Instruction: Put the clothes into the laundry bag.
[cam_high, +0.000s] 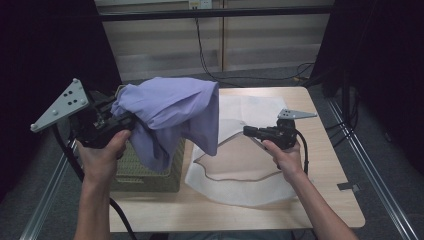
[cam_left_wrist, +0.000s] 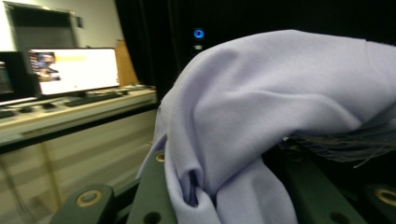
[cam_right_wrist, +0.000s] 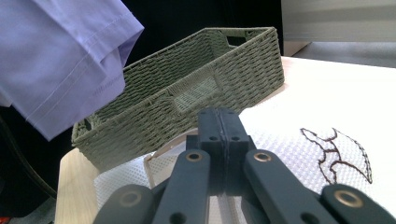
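The worktop (cam_high: 320, 200) carries a white garment (cam_high: 235, 185), spread flat with a dark trim along its edge, and beside it, at the left edge, a green woven basket (cam_high: 150, 175). In the right gripper view the basket looks empty, as far as I can see inside it.

Above the basket I hold the lilac shirt (cam_high: 172, 115). It hangs in the air in a loose bundle, one end draped down to the right over the white garment, well above it. The left gripper (cam_high: 122, 121) has its jaws closed on a fold of this shirt; in the left gripper view the cloth is bunched between them and falls over the top of them.

The right gripper (cam_high: 248, 131) rests low over the white garment, with its jaws fully shut and nothing between them.

I judge that the step in hand is bringing the lilac shirt over the basket, to put it inside. The next move calls for lowering the left gripper until the hanging part gathers in the basket, then opening the jaws. The long draped end may fall outside the rim, so I should guide it in with care.
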